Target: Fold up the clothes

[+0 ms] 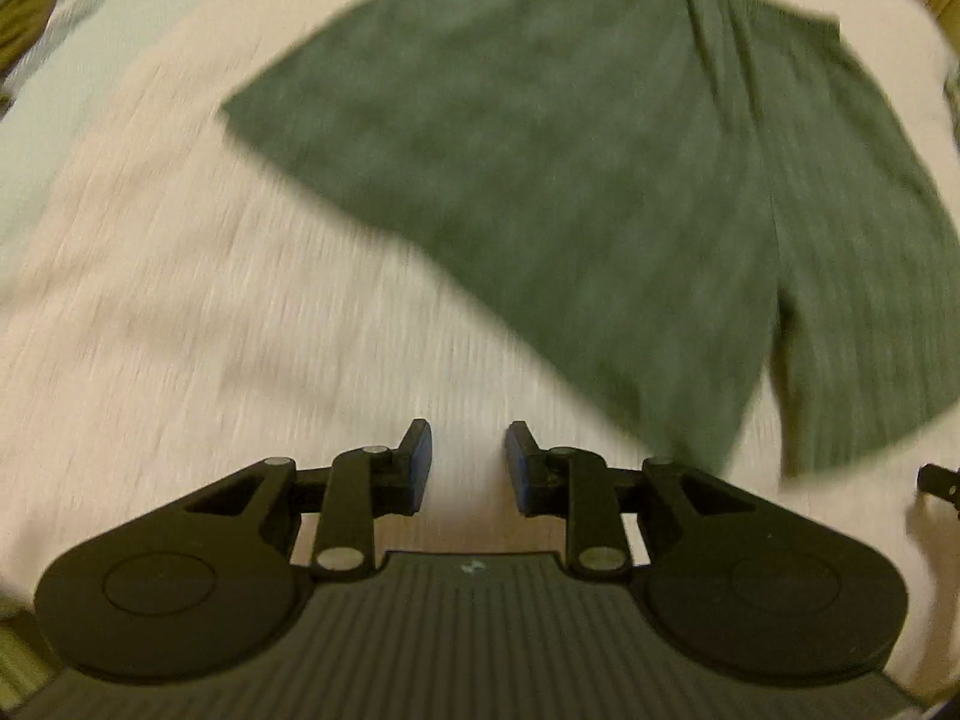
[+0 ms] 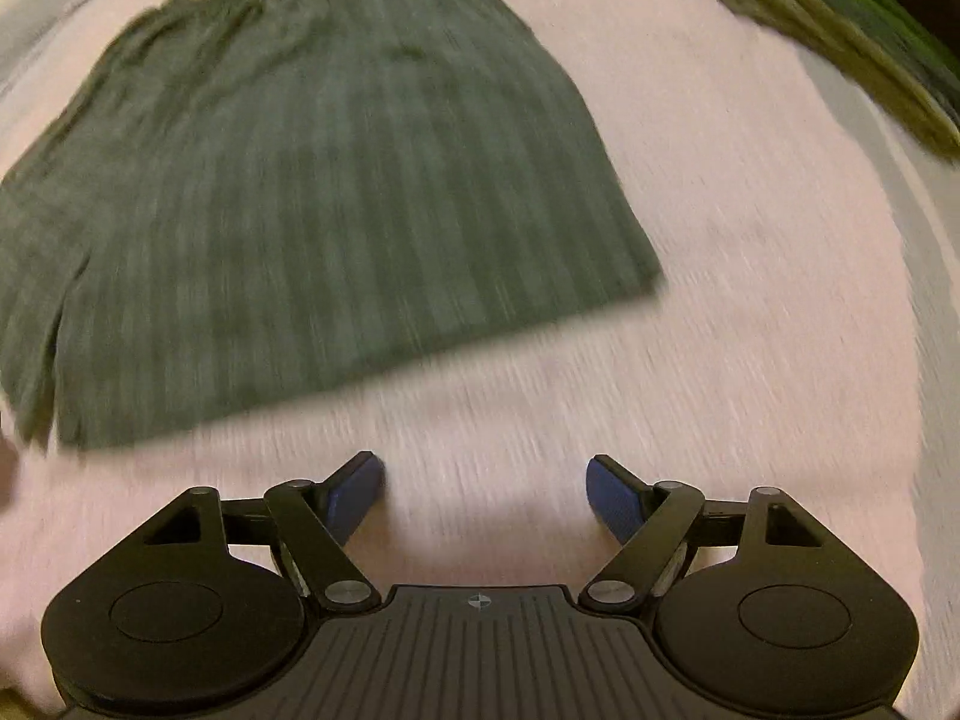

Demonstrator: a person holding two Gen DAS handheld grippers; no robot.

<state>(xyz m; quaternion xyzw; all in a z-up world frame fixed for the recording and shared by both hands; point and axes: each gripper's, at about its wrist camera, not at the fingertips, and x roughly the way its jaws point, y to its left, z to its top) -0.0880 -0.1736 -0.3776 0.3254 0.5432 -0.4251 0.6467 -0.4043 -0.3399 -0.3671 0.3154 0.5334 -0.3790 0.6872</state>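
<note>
Dark green striped shorts (image 1: 600, 150) lie flat on a pale pink bedspread (image 1: 180, 300), waistband at the far side, leg hems nearest me. My left gripper (image 1: 468, 462) is open and empty, above the bedspread just short of the shorts' near left hem. In the right wrist view the shorts (image 2: 312, 192) fill the upper left. My right gripper (image 2: 486, 492) is wide open and empty, above the bedspread (image 2: 750, 330) just short of the right leg hem. Both views are motion-blurred.
A stack of folded green and olive clothes (image 2: 852, 42) sits at the far right of the bed. A brownish item (image 1: 21, 6) lies at the far left corner. A tip of the other gripper (image 1: 939, 480) shows at the right edge.
</note>
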